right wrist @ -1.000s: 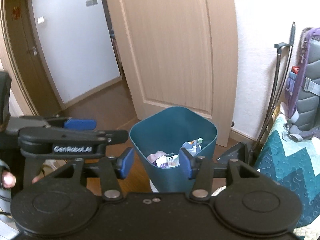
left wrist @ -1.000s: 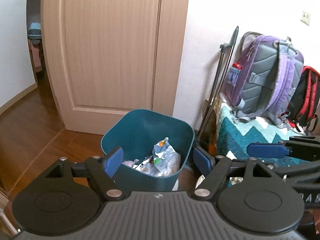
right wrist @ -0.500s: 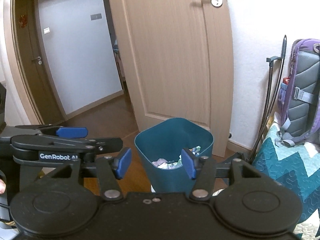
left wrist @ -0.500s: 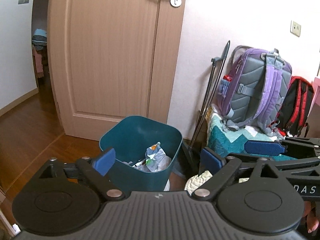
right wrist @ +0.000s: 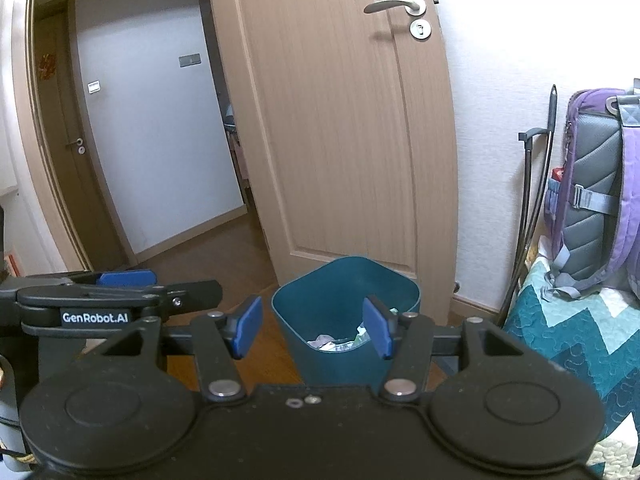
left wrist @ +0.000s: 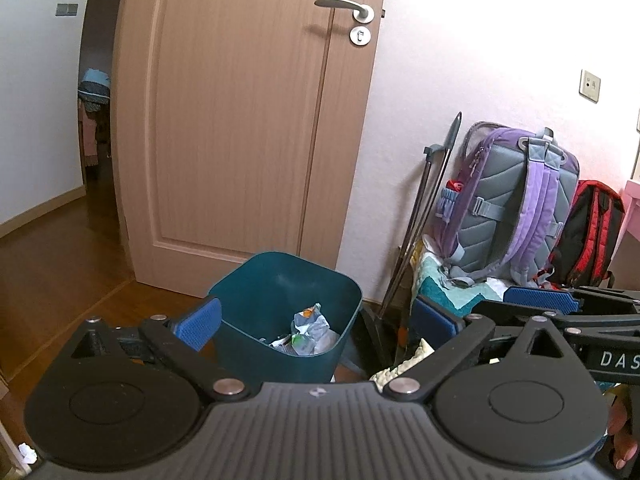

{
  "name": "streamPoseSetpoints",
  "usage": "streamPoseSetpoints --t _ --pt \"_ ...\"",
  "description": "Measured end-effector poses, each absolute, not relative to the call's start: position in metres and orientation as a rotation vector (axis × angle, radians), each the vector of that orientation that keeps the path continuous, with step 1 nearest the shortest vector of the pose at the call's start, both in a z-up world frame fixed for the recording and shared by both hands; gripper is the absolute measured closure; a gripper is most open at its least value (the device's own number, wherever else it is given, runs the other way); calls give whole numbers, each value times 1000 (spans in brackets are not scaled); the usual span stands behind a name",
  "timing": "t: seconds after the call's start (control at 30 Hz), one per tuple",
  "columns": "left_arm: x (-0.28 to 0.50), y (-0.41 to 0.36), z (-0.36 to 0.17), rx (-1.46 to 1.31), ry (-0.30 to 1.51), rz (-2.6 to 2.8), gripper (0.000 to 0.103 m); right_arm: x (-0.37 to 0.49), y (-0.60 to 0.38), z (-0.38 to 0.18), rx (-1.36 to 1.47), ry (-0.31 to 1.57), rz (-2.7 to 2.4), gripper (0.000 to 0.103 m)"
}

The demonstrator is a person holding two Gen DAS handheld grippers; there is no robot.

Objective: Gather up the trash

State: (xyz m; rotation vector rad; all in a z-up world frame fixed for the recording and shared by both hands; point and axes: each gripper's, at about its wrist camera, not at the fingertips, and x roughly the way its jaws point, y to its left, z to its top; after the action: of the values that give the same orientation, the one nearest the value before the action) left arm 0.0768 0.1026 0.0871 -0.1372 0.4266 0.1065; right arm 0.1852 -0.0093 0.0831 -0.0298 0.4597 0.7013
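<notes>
1. The left hand-held gripper (left wrist: pixel 316 322) is empty and its jaws are opening wide, nothing between the blue pads; the teal bin (left wrist: pixel 280 276) shows beyond the gap, not inside it.
2. The right hand-held gripper (right wrist: pixel 312 330) is also released, its jaws spread with nothing between them, lined up on the same bin farther off.
3. The bin stands on the wooden floor (left wrist: pixel 52 276) just in front of the door (left wrist: pixel 240 120), near the wall. To its right lean a long-handled tool (left wrist: pixel 424 216), a purple backpack (left wrist: pixel 516 204) and a red-and-black bag (left wrist: pixel 592 232) on a teal quilt (right wrist: pixel 580 340).
4. The trash (left wrist: pixel 310 330) lies low in the bin: crumpled wrappers and paper. It looks light, soft and crushable, likely slick where it is foil or film, so a pinch on a bunched fold should hold better than on a flat face.
5. The bin itself looks like stiff, smooth plastic, light with so little in it. Its thin rim is the natural place to grasp, one pad inside and one outside; the tapered wall would probably slip.
</notes>
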Motion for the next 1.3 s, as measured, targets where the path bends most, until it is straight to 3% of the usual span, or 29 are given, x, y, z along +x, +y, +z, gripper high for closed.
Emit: streamPoseSetpoints --t 1.3 --pt "61 91 93 -116 376 111 1 175 -15 89 -8 439 720 48"
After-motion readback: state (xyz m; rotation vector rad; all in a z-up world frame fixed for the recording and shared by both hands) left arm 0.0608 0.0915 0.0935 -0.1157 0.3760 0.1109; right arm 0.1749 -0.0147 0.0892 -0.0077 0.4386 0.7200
